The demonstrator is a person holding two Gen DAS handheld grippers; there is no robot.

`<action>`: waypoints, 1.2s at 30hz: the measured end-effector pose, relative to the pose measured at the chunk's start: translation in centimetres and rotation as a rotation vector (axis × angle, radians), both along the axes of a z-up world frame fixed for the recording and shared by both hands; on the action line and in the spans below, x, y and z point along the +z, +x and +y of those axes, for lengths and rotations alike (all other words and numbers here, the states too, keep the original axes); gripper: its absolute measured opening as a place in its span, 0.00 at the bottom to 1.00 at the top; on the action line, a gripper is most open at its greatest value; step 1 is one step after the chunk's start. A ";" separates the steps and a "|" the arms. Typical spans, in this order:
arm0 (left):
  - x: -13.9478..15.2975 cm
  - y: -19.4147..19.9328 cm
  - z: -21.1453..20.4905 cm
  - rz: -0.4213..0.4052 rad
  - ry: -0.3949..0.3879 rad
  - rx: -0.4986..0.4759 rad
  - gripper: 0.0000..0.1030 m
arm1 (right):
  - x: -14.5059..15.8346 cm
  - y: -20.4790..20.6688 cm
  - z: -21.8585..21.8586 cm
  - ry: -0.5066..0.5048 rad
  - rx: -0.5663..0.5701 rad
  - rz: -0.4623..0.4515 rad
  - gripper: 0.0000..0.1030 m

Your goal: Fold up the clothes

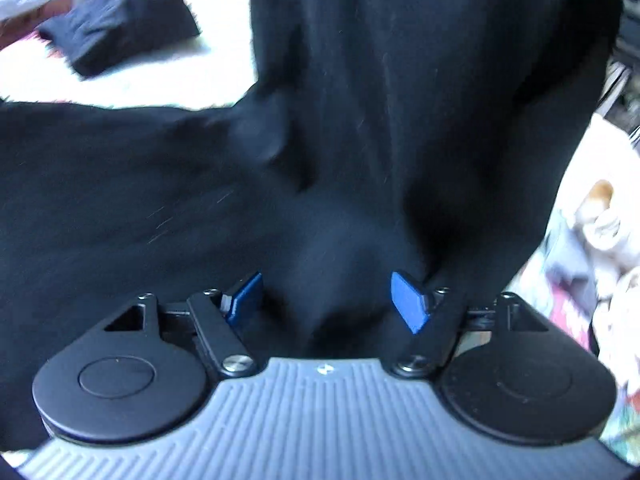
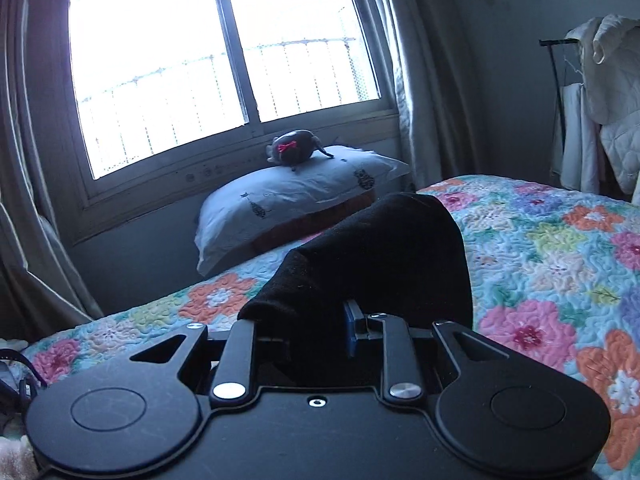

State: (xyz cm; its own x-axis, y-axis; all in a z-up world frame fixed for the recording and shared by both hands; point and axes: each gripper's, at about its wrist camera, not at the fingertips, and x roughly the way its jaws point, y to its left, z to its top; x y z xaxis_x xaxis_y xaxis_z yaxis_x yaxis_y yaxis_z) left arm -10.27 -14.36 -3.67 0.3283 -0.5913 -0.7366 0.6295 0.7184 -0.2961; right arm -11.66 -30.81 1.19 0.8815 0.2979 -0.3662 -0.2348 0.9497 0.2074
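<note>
Item 1: black garment [image 1: 380, 120], spread below the left gripper [image 1: 327, 300], bunched in the right gripper [image 2: 316, 328] above the quilted bed [image 2: 560, 240].
Left fingers [image 1: 408, 300]: spread, gripping nothing, likely poised for a fold edge.
Right fingers [image 2: 351, 328]: pinching cloth, likely anchoring it.

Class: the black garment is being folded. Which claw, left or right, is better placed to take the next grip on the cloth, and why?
Left. The left claw stands open with the black garment bunched between its blue pads, free to close. The right claw is already shut on the cloth.
</note>
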 end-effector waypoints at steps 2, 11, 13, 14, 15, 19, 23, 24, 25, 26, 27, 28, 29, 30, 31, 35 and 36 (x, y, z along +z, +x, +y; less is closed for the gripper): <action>0.8 0.0 3.6 -0.023 0.077 0.077 0.73 | -0.3 1.0 1.6 0.002 0.026 0.009 0.28; 4.5 2.5 17.7 0.026 -0.145 0.444 0.74 | -5.5 4.6 11.3 -0.090 0.211 0.115 0.28; 5.3 2.6 18.8 0.013 -0.211 0.459 0.74 | -7.1 5.4 12.9 -0.099 0.226 0.134 0.28; 5.5 2.6 19.2 0.003 -0.226 0.476 0.74 | -7.8 5.8 13.5 -0.108 0.232 0.141 0.28; 5.5 3.0 19.4 -0.005 -0.246 0.490 0.75 | -8.6 5.9 14.1 -0.129 0.248 0.149 0.28; 4.6 3.6 19.8 0.036 -0.321 0.516 0.75 | -11.1 5.9 15.9 -0.192 0.307 0.172 0.28; 2.6 3.7 17.7 0.047 -0.182 0.430 0.75 | -12.4 5.5 16.8 -0.245 0.342 0.162 0.29; 1.2 4.1 17.4 0.082 -0.178 0.436 0.75 | -12.2 5.3 16.8 -0.264 0.349 0.157 0.30; -0.3 4.4 17.3 0.127 -0.192 0.454 0.77 | -11.6 5.0 16.6 -0.287 0.359 0.168 0.30; -2.0 4.6 17.7 0.188 -0.234 0.462 0.80 | -10.8 4.4 16.4 -0.316 0.372 0.186 0.33; -3.5 4.7 18.2 0.245 -0.282 0.472 0.83 | -9.9 3.5 16.0 -0.341 0.393 0.197 0.39; -4.0 4.8 18.4 0.261 -0.293 0.481 0.83 | -9.0 2.4 15.2 -0.342 0.432 0.204 0.41; -4.0 4.7 18.6 0.260 -0.288 0.489 0.83 | -8.1 1.3 14.2 -0.322 0.456 0.205 0.48; -3.7 4.5 18.5 0.244 -0.271 0.488 0.83 | -7.3 0.3 13.0 -0.296 0.465 0.202 0.53; -3.2 4.4 18.3 0.221 -0.247 0.483 0.83 | -6.6 -0.5 11.8 -0.273 0.448 0.204 0.53; -1.7 4.0 17.5 0.165 -0.183 0.476 0.82 | -6.2 -1.2 6.8 -0.204 0.264 0.226 0.53; -1.0 3.7 17.6 0.149 -0.185 0.472 0.80 | -6.9 -0.8 5.7 -0.187 0.217 0.252 0.52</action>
